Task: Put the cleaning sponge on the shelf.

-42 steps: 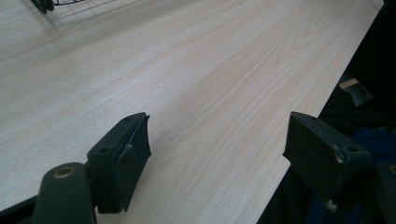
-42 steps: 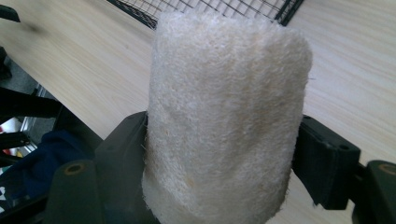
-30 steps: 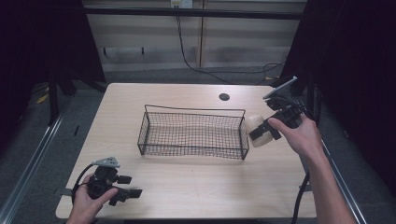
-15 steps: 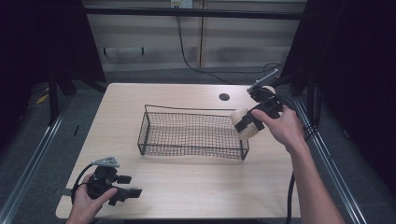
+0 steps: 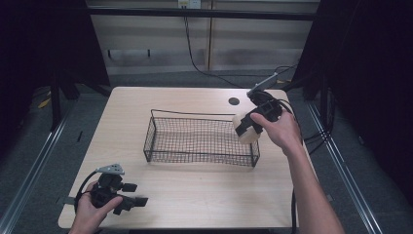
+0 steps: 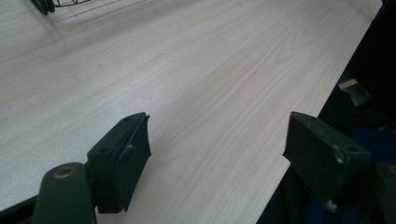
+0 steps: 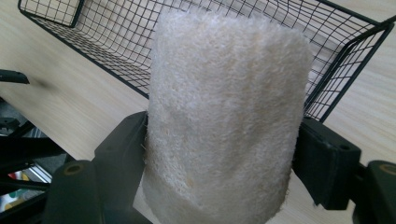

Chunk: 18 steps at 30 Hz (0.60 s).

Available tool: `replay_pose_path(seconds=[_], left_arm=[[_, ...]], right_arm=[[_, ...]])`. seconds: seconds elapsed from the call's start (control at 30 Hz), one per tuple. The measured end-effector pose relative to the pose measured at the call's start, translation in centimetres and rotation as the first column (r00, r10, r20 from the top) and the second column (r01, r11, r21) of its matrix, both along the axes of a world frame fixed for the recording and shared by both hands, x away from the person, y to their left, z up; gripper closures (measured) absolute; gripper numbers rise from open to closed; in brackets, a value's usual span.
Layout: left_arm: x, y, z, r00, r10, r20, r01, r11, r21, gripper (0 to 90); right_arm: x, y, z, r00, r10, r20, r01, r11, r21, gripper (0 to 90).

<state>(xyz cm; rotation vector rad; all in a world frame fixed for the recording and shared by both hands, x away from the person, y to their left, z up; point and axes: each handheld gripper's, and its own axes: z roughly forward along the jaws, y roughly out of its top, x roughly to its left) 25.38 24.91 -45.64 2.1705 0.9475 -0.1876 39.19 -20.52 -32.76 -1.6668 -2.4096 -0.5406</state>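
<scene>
The right hand-held gripper (image 7: pixel 219 154) clamps a cream fibrous roll (image 7: pixel 226 116) over the wire basket's (image 5: pixel 195 141) right end.

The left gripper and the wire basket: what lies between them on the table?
Nothing: between the left gripper and the wire basket, the high view shows bare wooden table.

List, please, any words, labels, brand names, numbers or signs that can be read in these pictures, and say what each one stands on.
None can be read.
The cream fibrous roll held in the right tool bears no label.
The black wire basket, the wooden table and the left tool carry no print.
The small plate on the far wall is too small and blurred to read.
</scene>
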Motion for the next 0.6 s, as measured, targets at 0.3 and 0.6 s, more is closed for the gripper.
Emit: replay_pose_path(seconds=[0.3, 0.6], left_arm=[[0.0, 0.1, 0.1, 1.0000, -0.005, 0.005, 0.005, 1.0000, 0.001, 22.5], [0.0, 0.1, 0.1, 1.0000, -0.001, 0.008, 0.001, 1.0000, -0.003, 22.5]], right_arm=[[0.8, 0.4, -1.2, 0.9989, -0.045, -0.015, 0.044, 0.9987, -0.024, 25.0], [1.3, 1.0, -2.6, 0.9963, -0.080, -0.031, 0.079, 0.9953, -0.056, 25.0]])
